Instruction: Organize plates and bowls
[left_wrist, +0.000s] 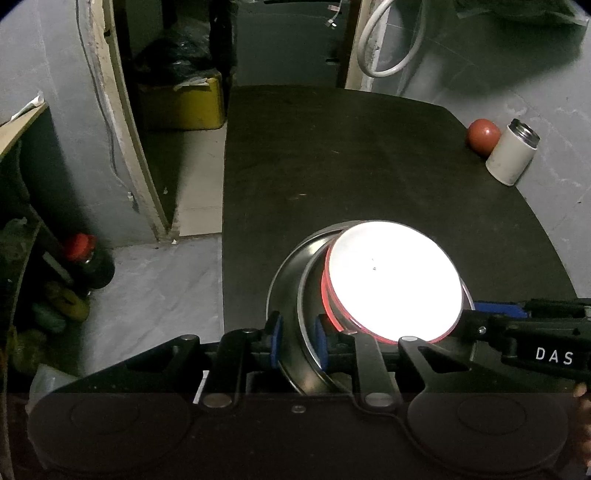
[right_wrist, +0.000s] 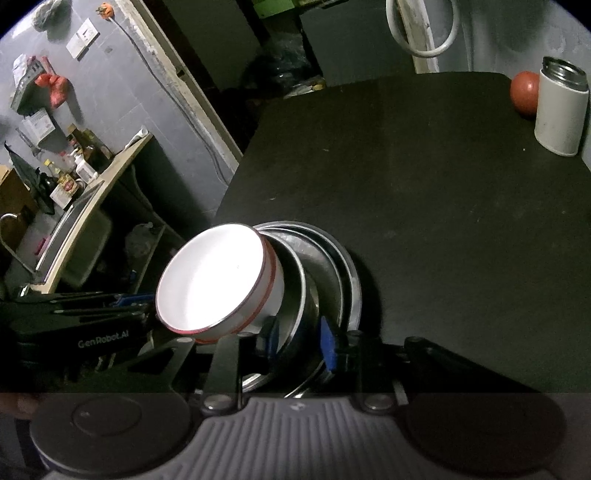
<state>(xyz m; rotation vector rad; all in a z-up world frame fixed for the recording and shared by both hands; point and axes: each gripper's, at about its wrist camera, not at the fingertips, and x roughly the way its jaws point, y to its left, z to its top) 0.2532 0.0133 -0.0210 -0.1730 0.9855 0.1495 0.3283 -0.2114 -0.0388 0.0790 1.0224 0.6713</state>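
Dark table (left_wrist: 351, 155), rounded corners, set against a grey wall.

Stack of dishes, near edge of the table:
- Steel plates (left_wrist: 291, 266), at least two nested, shallow rims, tilted; seen in the right wrist view as concentric steel rims (right_wrist: 332, 266).
- White bowl (left_wrist: 395, 280) with red bands around its outer wall, lying inside the steel plates and tilted; its interior is washed out by glare. In the right wrist view the same white bowl (right_wrist: 218, 280) leans toward the left tool, its open mouth facing up and to the left.

Tools:
- Left tool (left_wrist: 298, 341): blue pads on either side of the steel plates' rim, one pad outside and one inside, pressed onto it.
- Right tool (right_wrist: 300, 341): blue pads straddling the steel rims on the opposite side of the stack, pinching them; the white bowl rests just beside its left finger.
- Each tool appears in the other's view: the right tool's black body, lettered "DAS", enters the left wrist view at lower right; the left tool's body, lettered "GenRobot.AI", enters the right wrist view at lower left.

Far right corner of the table, well apart from the stack:
- White flask (left_wrist: 511, 153) with open steel mouth, upright.
- Red ball (left_wrist: 483, 136), touching or just beside the flask, on its far side.
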